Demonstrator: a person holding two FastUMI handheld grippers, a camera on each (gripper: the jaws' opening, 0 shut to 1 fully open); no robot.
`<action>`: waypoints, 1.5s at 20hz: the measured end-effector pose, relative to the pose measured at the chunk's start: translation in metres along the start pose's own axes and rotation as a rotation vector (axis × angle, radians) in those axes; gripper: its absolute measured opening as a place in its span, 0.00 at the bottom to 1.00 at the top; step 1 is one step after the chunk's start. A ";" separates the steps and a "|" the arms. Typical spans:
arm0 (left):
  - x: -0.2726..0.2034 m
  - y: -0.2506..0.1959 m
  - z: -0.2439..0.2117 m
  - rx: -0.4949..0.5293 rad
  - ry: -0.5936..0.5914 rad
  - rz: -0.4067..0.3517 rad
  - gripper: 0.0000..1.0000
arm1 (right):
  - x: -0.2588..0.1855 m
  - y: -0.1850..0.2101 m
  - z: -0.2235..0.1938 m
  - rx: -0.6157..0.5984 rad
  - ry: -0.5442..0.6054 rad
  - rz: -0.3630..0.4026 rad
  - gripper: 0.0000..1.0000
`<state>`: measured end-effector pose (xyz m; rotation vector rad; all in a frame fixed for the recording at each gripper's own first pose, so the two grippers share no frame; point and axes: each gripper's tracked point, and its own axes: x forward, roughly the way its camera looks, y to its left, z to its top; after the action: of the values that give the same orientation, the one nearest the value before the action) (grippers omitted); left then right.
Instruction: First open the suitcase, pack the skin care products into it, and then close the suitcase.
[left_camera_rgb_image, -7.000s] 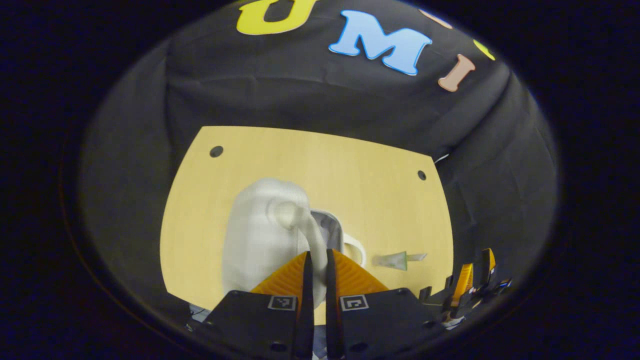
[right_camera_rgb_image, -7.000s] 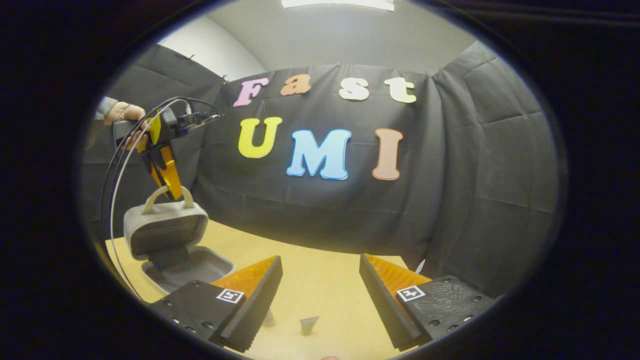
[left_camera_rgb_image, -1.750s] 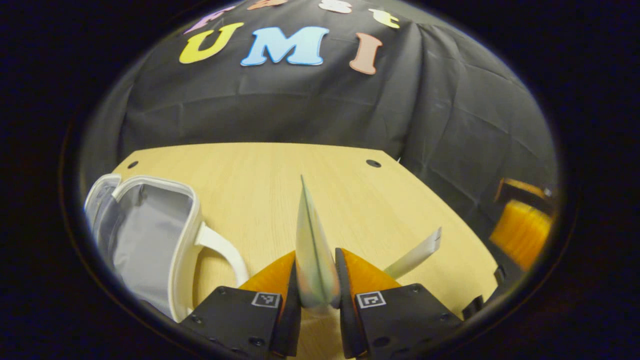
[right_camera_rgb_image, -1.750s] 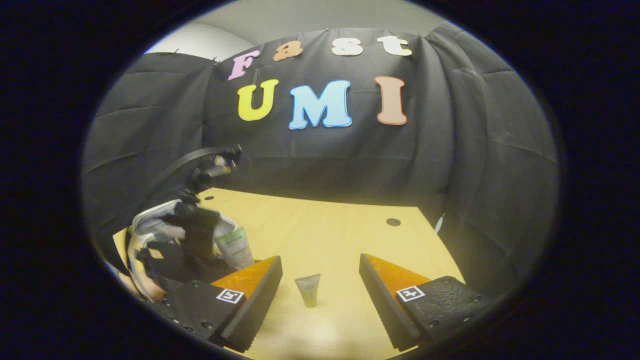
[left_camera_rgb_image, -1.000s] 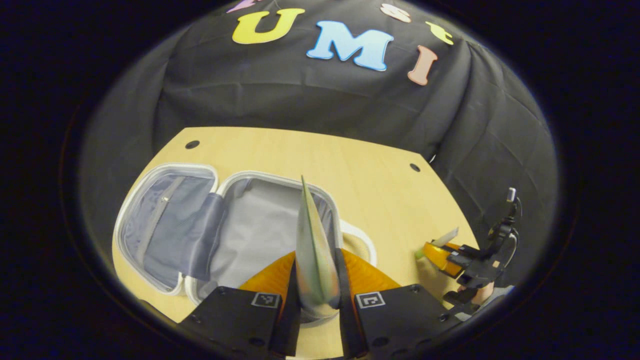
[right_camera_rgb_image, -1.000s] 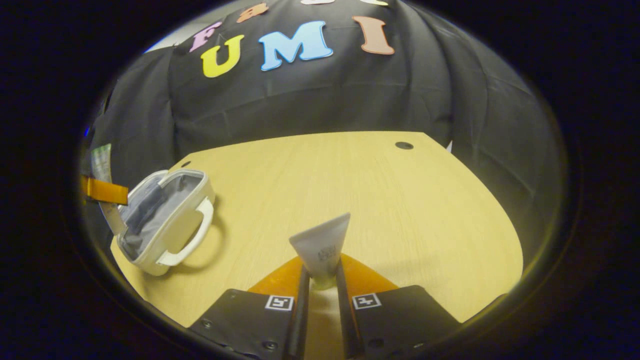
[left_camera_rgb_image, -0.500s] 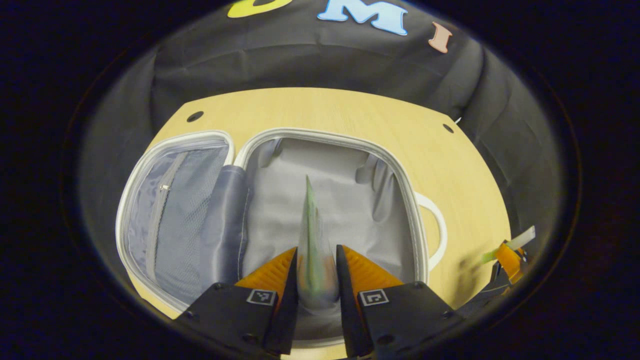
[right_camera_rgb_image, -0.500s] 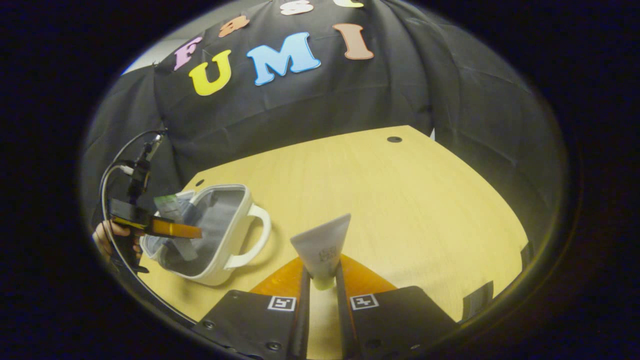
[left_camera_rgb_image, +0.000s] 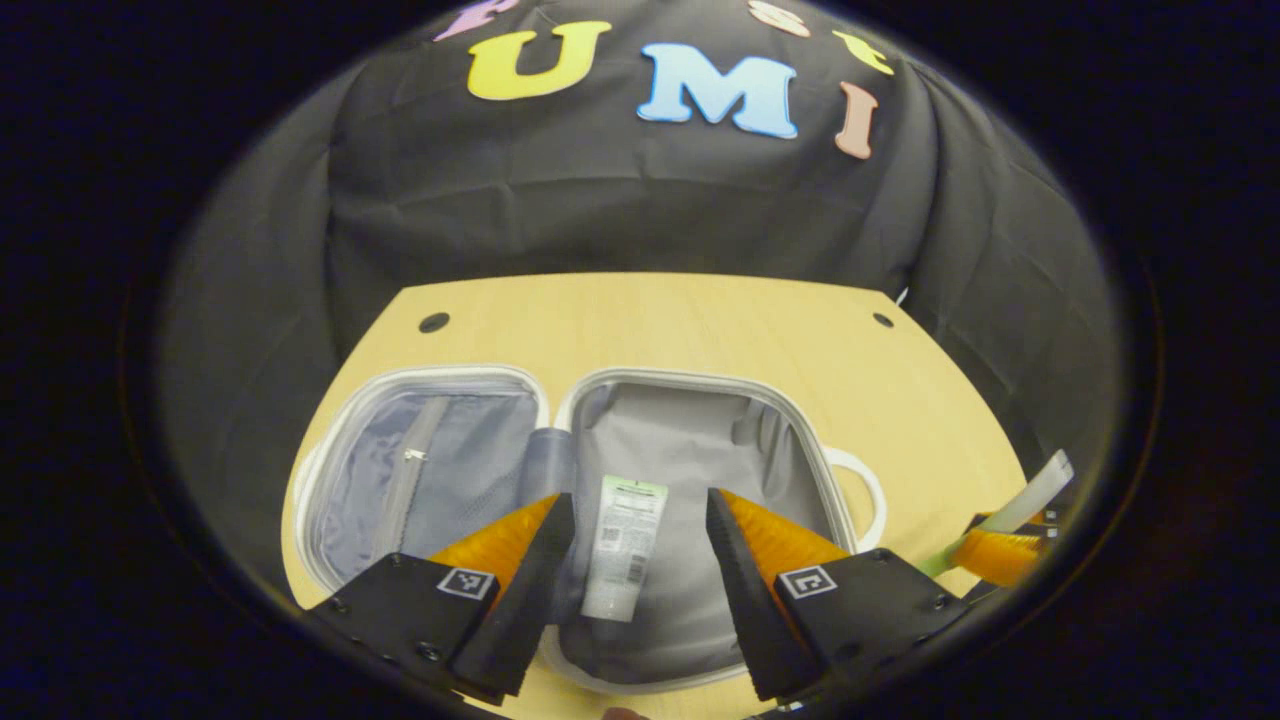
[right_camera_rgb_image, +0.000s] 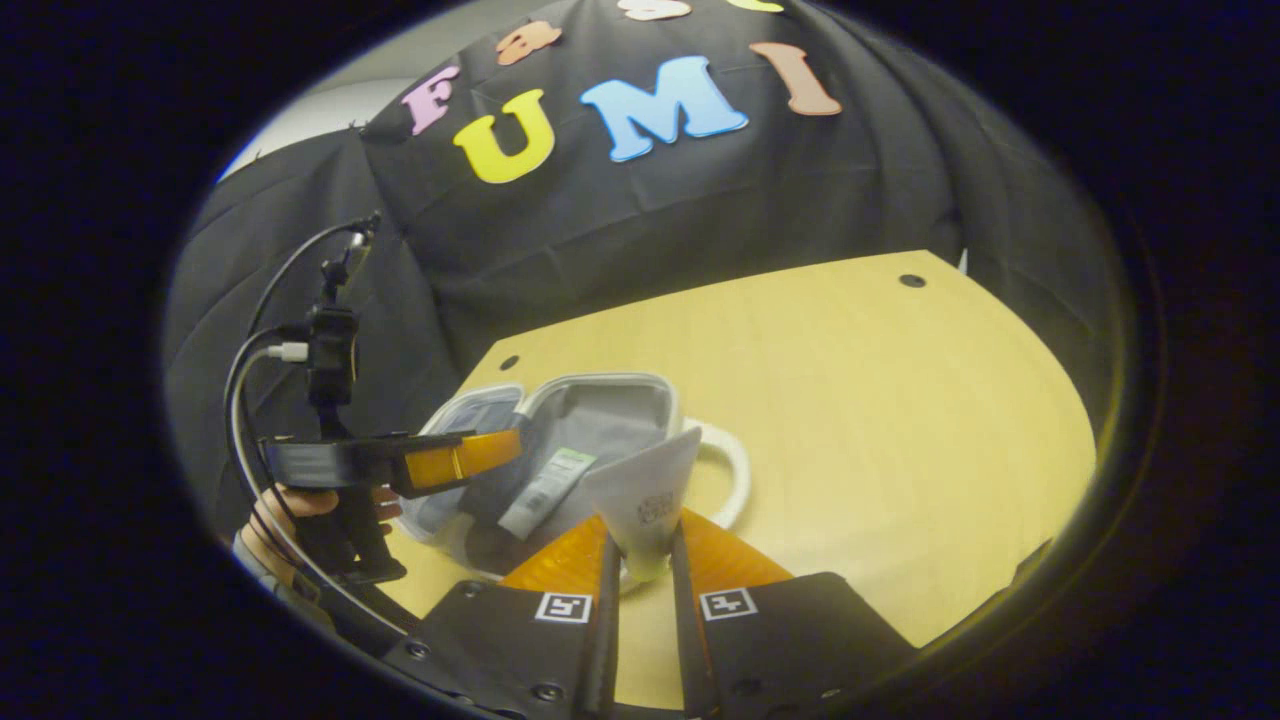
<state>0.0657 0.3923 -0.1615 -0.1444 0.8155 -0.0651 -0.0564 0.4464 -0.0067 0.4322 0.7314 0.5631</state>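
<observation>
In the left gripper view, the left gripper (left_camera_rgb_image: 632, 560) hovers over the suitcase (left_camera_rgb_image: 700, 440) with its fingers spread wide and nothing between them. Past the fingertips, a white tube with a green top (left_camera_rgb_image: 623, 546) lies flat on the grey lining of the suitcase's handle-side half. The other half, lined with mesh and a zipper (left_camera_rgb_image: 405, 485), lies flat beside it, and both rest on the wooden table (left_camera_rgb_image: 650, 320). Off past the suitcase handle (left_camera_rgb_image: 862, 490), the right gripper's tips (left_camera_rgb_image: 1000, 555) show with a pale tube end sticking out of them.

In the right gripper view, the right gripper (right_camera_rgb_image: 640, 570) has both fingers closed on a white tube (right_camera_rgb_image: 645, 500), held upright just in front of the suitcase handle (right_camera_rgb_image: 735, 470). Beyond it the open suitcase (right_camera_rgb_image: 600, 410) holds the green-topped tube (right_camera_rgb_image: 545, 480). Over the suitcase's near edge the left gripper (right_camera_rgb_image: 480, 455) is held out level by a hand (right_camera_rgb_image: 300, 505).
</observation>
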 end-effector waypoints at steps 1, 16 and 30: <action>-0.011 0.010 0.004 -0.017 -0.030 0.015 0.86 | 0.013 0.010 -0.003 -0.014 0.022 0.016 0.24; -0.086 0.162 0.000 -0.169 -0.130 0.244 0.89 | 0.067 0.050 -0.009 -0.143 0.026 0.039 0.86; -0.032 0.330 0.011 -0.167 -0.016 0.247 0.94 | 0.012 -0.007 0.052 -0.208 -0.151 -0.187 0.95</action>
<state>0.0525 0.7229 -0.1821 -0.2001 0.8173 0.2372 -0.0095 0.4400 0.0183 0.2072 0.5548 0.4202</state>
